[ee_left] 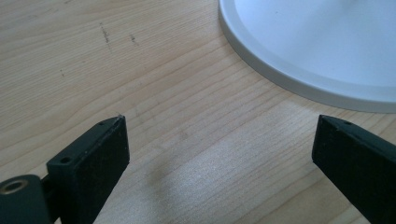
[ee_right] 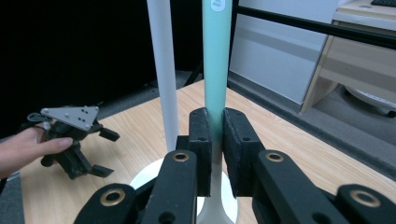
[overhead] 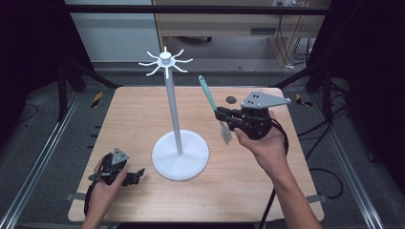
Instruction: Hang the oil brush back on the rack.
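Down at the near left corner of the bench (overhead: 138,114), the left gripper (overhead: 136,175) rests low on the wood in the person's left hand (overhead: 102,193), not far from the front edge, its jaws spread wide with nothing but bare woodgrain between them. Just beyond, the round white base (ee_left: 299,84) of the stand (overhead: 173,109) curves close by but apart, with open board all around it. The pole rises to a crown of thin hooks (overhead: 165,62) at the top. To the right, the right gripper (overhead: 220,114), raised above the bench in the right hand (overhead: 265,143), has its jaws closed tight on the handle of a teal spatula (overhead: 210,98), standing nearly upright beside the pole; its pale blade (overhead: 226,133) hangs below the jaws, cut off in the right gripper view. A small dark disc (overhead: 231,99) lies near the far edge, too small to make out.
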